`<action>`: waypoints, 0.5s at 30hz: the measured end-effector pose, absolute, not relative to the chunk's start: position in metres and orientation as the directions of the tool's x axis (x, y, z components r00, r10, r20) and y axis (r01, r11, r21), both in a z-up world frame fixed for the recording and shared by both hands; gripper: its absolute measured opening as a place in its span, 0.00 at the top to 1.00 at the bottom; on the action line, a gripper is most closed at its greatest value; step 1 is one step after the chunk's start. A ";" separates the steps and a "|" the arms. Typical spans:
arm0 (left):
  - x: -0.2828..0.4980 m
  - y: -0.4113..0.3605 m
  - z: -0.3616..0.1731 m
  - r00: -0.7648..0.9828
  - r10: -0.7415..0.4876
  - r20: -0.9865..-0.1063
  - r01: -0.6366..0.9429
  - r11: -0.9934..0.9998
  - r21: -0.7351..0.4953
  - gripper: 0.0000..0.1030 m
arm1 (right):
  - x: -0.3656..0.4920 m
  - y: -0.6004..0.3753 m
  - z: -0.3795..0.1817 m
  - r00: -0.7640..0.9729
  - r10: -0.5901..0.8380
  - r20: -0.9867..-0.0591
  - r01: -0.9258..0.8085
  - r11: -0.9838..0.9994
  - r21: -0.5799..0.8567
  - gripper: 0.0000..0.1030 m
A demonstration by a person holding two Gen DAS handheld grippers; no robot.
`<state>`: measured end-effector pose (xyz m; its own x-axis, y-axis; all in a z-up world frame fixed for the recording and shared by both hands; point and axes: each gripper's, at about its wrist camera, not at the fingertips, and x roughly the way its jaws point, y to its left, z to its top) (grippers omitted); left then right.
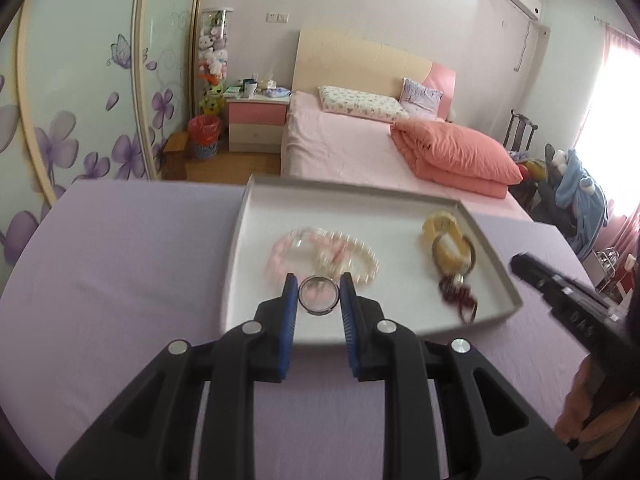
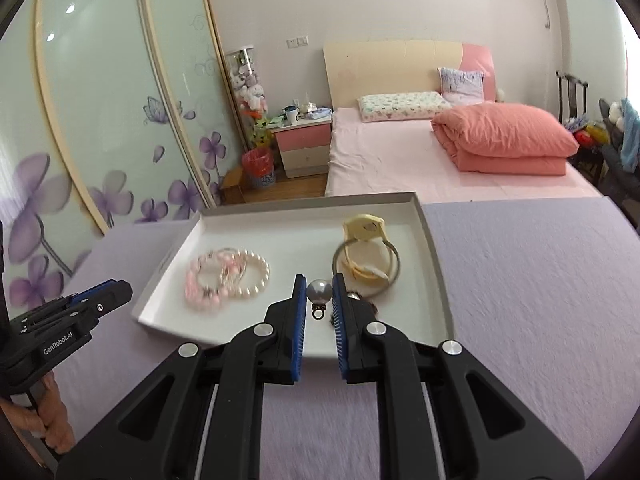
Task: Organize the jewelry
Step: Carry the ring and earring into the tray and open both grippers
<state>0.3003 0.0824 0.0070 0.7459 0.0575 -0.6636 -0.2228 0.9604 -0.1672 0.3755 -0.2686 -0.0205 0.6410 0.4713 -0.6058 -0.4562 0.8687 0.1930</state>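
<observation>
My left jaws (image 1: 319, 294) clamp a clear ring (image 1: 319, 299), my right jaws (image 2: 319, 294) a pearl pendant (image 2: 319, 292), both held above the white tray (image 2: 436, 280) just ahead, apparently for sorting beside the bracelets (image 2: 226, 278).

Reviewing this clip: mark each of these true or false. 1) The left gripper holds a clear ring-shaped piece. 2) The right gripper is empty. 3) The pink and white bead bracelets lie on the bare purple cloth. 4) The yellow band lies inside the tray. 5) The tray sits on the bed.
1) True: the left gripper is closed on the clear ring.
2) False: the right gripper grips a pearl pendant.
3) False: the bead bracelets lie in the white tray.
4) True: the yellow band is in the tray.
5) False: the tray sits on the purple cloth.
</observation>
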 end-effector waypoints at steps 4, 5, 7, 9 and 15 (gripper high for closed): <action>0.326 0.080 0.004 0.745 0.037 -0.666 -0.214 0.959 -0.187 0.79 | 0.392 -0.260 -0.031 0.624 0.479 -0.617 -0.456 0.865 0.210 0.87; 0.330 0.079 0.002 0.744 0.033 -0.668 -0.211 0.959 -0.188 0.79 | 0.393 -0.260 -0.032 0.619 0.486 -0.617 -0.459 0.862 0.218 0.87; 0.339 0.076 -0.003 0.737 0.023 -0.676 -0.204 0.960 -0.190 0.79 | 0.394 -0.259 -0.036 0.614 0.493 -0.617 -0.464 0.857 0.223 0.87; 0.345 0.073 -0.007 0.730 0.020 -0.683 -0.199 0.962 -0.185 0.79 | 0.398 -0.256 -0.039 0.609 0.496 -0.619 -0.472 0.854 0.219 0.87; 0.357 0.072 -0.017 0.721 -0.002 -0.693 -0.185 0.963 -0.195 0.79 | 0.404 -0.253 -0.044 0.583 0.513 -0.630 -0.480 0.843 0.242 0.86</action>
<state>0.3567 0.0720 -0.0173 0.7209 -0.0021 -0.6931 -0.1845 0.9633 -0.1948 0.4038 -0.2526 -0.0441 0.5830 0.5133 -0.6298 -0.4804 0.8429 0.2422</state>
